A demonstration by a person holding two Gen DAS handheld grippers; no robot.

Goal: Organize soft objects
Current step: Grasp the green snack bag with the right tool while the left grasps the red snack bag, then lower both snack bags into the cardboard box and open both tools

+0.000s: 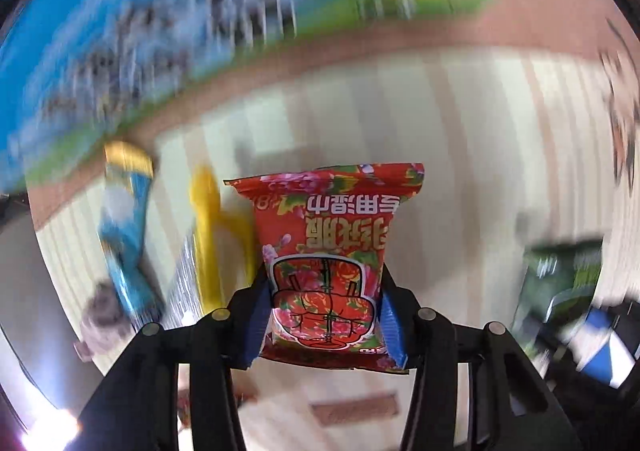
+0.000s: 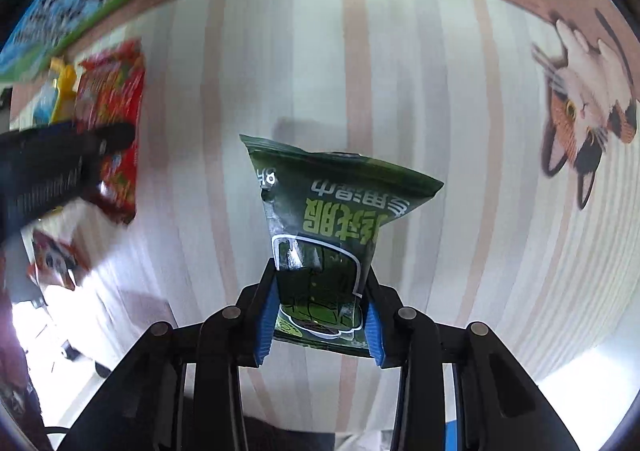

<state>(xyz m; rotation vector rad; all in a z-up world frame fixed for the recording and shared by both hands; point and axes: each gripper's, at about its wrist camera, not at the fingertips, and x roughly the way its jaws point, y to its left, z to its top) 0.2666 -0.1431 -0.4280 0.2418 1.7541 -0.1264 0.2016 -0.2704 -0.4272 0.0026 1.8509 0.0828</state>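
Left view motion-blurred, right sharper, fisheye-bent edges, glare bottom-left

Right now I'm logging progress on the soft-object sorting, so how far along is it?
Mid-job. Done: nothing clearly sorted. In hand: the left gripper is shut on a red packet, and the right gripper is shut on a green packet, both above the striped table. Left: placing both, plus the blue packet and yellow item lying on the table.

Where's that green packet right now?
The green packet is clamped between the right gripper fingers, held above the striped tablecloth; the red packet sits in the left gripper to its left.
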